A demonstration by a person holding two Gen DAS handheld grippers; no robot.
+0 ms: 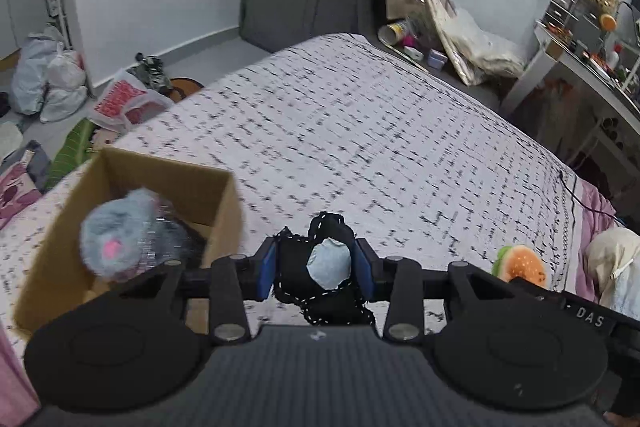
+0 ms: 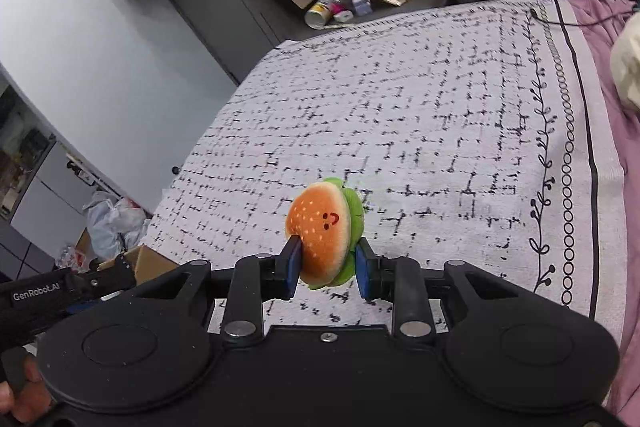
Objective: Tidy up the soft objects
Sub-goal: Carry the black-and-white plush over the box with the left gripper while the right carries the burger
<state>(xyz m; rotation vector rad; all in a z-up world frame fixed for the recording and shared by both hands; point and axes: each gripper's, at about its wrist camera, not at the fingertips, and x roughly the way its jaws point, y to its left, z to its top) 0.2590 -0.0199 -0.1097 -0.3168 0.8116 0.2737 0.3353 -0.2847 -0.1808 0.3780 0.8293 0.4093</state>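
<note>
Our left gripper (image 1: 316, 269) is clenched on a black soft toy (image 1: 320, 267) with white stitching and a pale grey patch, the blue pads pressing its sides, and it hangs clear above the bedspread (image 1: 360, 131). The relation that matters next: the cardboard box (image 1: 224, 211) lies to the left of this gripper and a little ahead, its open top facing up and its near right wall just beside the left finger. The box's long axis runs away from us, up the bed. A fluffy grey plush (image 1: 116, 235) with a pink nose already sits in it, bulging above the rim on the near side, so we judge the free room to be toward the back corner.

Our right gripper (image 2: 326, 263) grasps a burger plush (image 2: 320, 227) across its thickness, bun face turned toward the left pad, green lettuce edge at the right pad, also held off the bedspread. From the right wrist view the box shows only as a corner at the lower left, beyond the left gripper's body, so the left hand is plainly the nearer one to the box and the right must cross behind or after it.

We judge the left toy should go in first; otherwise the two grippers would crowd over the same opening. The bedspread between us and the far edge is bare. Bags and clutter sit on the floor beyond the bed, and a desk stands to the right, all well apart from the path.
</note>
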